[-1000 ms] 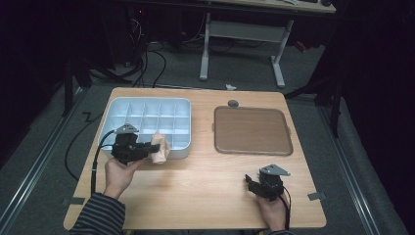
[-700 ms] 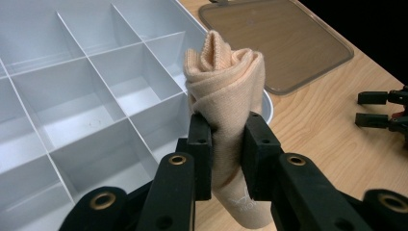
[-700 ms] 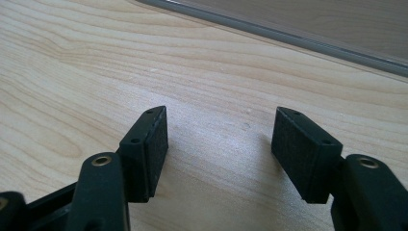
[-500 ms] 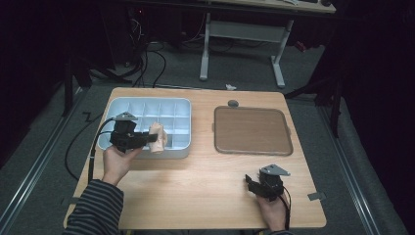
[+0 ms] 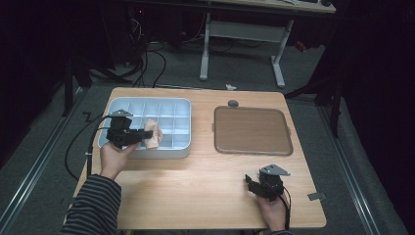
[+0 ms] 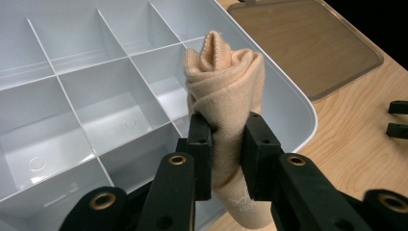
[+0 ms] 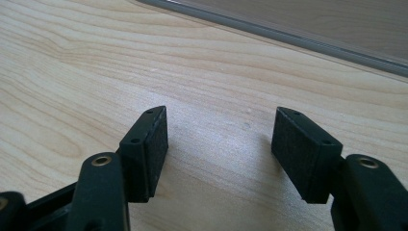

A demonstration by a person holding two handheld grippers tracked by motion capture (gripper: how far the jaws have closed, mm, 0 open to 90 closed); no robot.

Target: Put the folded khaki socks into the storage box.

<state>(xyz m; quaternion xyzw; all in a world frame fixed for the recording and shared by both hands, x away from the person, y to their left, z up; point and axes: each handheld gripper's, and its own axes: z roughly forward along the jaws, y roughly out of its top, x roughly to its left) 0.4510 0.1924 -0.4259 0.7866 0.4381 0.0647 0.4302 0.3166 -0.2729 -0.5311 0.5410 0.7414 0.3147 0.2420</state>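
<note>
Left gripper view: rolled peach knitted sock [image 6: 226, 91], folds spiralling at top.

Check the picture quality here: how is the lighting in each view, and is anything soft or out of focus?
High view: the table is lit, the room around it nearly black, detail small. Left gripper view: evenly bright and sharp on the rolled sock and the divided tray, mild glare on the tray floors. Right gripper view: the left jaw pad and the wood grain are crisp; the brown lid's rim at the top is soft.
</note>
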